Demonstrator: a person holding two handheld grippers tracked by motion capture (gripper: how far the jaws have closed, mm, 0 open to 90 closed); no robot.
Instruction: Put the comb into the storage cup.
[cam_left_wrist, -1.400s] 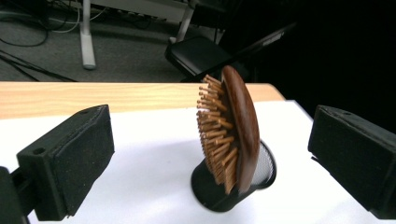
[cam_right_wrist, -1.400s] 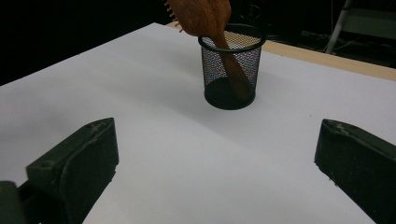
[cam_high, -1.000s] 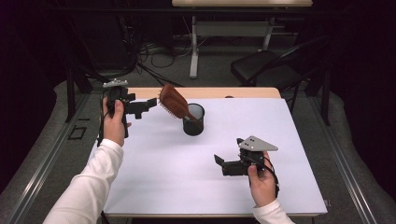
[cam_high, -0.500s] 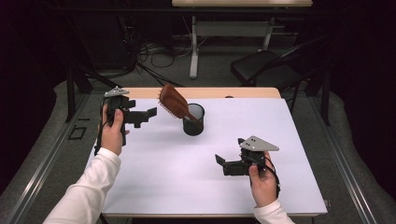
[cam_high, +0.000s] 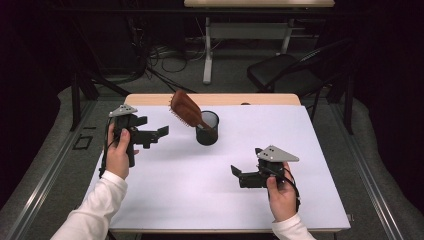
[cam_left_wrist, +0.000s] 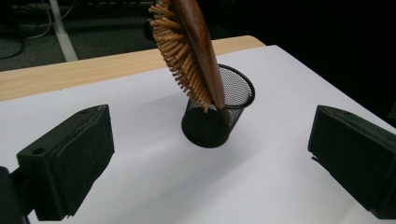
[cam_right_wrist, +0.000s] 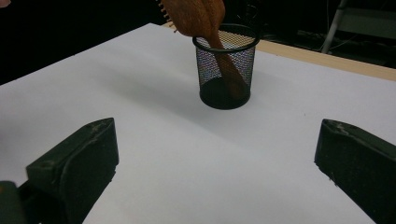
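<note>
Cup: we see a black mesh cup standing upright on the white table, toward the far side and a little left of centre. Its round rim is open and its base rests flat on the sheet.
In the cup: one wooden brush. Its handle goes down inside the mesh and reaches the bottom, as we see through the wall in the right gripper view.
Brush tilt: it leans up and out over the cup's left rim, the head well above the rim. In the left gripper view the bristles face down and toward that gripper; the smooth back faces up.
Left gripper: our left gripper is held above the table to the left of the cup, near it but apart. Its jaws stand wide and hold nothing; they point at the cup, which sits between them in the left gripper view.
Right gripper: our right gripper is low over the near right part of the table, well apart from the cup. Its jaws are also spread wide and empty, aimed toward the cup.
Table edge: a strip of bare wood shows along the far side, beyond the white sheet.
</note>
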